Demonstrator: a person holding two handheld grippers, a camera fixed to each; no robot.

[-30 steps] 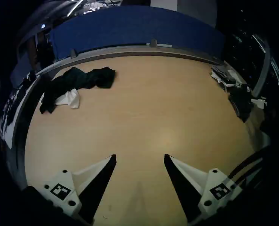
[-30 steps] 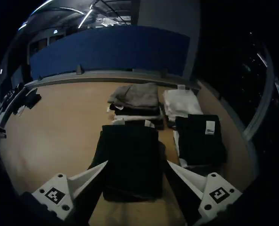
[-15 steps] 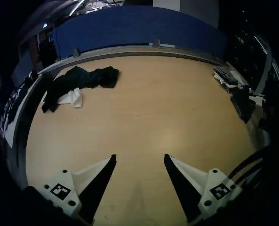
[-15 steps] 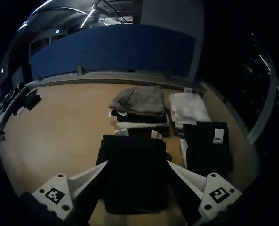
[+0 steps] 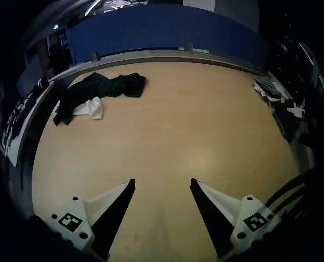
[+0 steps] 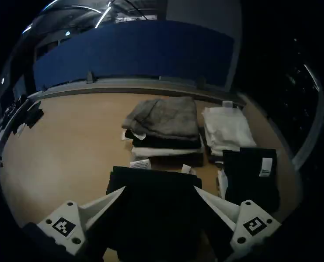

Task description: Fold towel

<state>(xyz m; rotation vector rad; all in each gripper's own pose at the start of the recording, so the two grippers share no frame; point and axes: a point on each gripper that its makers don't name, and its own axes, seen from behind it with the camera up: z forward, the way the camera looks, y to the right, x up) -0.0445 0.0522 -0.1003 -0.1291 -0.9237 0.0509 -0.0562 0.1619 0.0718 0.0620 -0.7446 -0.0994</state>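
A folded black towel (image 6: 157, 209) is seemingly being placed beneath the wide right claw (image 6: 159, 188), and the far-left crumpled dark towel (image 5: 100, 87) is likely being targeted next by the wide left claw (image 5: 162, 181).

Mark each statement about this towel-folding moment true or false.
1. The left claw is open over the light wooden tabletop. True.
2. The crumpled dark cloth sits folded on a stack. False: it lies loose in a heap against a white cloth.
3. A folded grey towel tops a stack of folded cloths. True.
4. The right claw is shut on a white towel. False: it is open, with the folded black towel between its fingers.
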